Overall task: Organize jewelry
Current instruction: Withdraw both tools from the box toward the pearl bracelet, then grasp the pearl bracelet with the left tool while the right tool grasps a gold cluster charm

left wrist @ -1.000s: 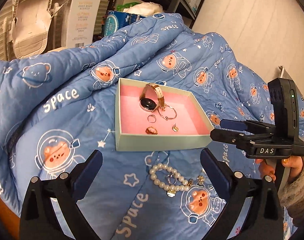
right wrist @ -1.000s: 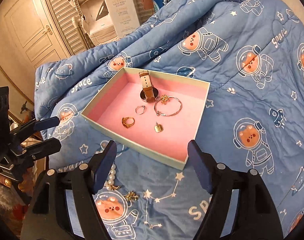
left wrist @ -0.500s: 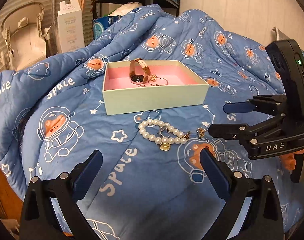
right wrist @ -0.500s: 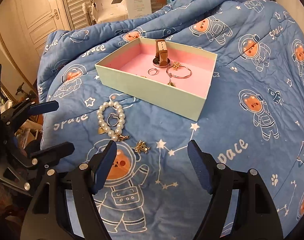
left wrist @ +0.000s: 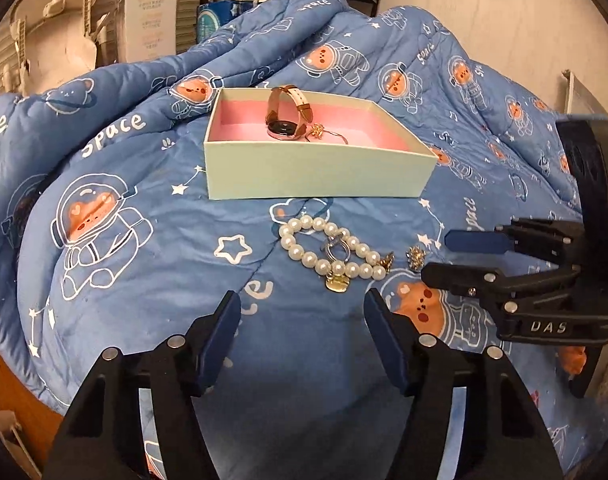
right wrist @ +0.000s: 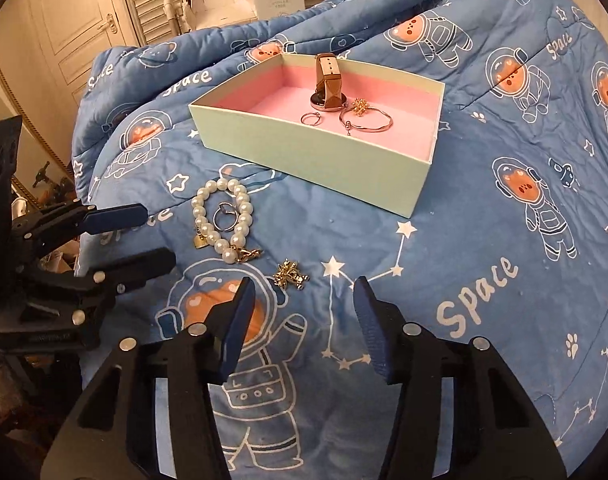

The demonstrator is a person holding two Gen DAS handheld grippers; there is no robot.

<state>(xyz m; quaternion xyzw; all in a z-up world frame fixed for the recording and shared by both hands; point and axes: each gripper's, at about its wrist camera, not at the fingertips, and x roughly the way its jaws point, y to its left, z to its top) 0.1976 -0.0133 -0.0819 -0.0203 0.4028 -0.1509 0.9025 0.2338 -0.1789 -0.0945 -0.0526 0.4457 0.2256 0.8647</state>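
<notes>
1. The pearl bracelet (left wrist: 332,249) lies on the blue quilt (left wrist: 144,248) just in front of the box (left wrist: 315,174), a silver ring (right wrist: 224,216) inside its loop; a small gold ornament (right wrist: 290,274) rests beside it.
2. The left gripper (left wrist: 300,334) is closing with nothing between its jaws; steer it squarely over the pearls before it narrows too far.
3. The right gripper (right wrist: 302,318) is likewise closing and empty, just short of the ornament; lower it straight, since soft quilt may bunch.
4. Then carry each piece over the box wall.
</notes>
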